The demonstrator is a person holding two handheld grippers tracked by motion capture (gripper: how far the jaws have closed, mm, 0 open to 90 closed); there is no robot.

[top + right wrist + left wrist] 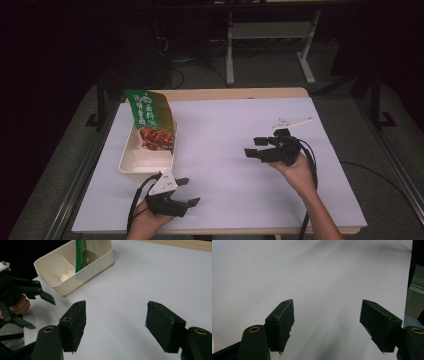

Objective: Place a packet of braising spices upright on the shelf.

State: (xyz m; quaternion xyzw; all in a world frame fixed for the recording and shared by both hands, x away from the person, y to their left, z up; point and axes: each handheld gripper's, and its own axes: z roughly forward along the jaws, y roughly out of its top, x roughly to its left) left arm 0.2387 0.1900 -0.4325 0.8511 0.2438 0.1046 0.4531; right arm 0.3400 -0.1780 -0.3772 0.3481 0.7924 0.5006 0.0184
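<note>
White table (240, 150), tray (75, 272), green wrapper (150, 115)

Bright table, pitch-dark room around it

Overhead light lands squarely on the white table (240, 150), while the floor and everything behind sinks into near black. The high view is soft and a bit grainy. In the left gripper view the sheet blows out to pale grey with smeary shadow streaks, and the left claw (328, 325) reads as a dark silhouette. The right claw (116, 326) looks sharper, with soft shadows beneath it.
</note>
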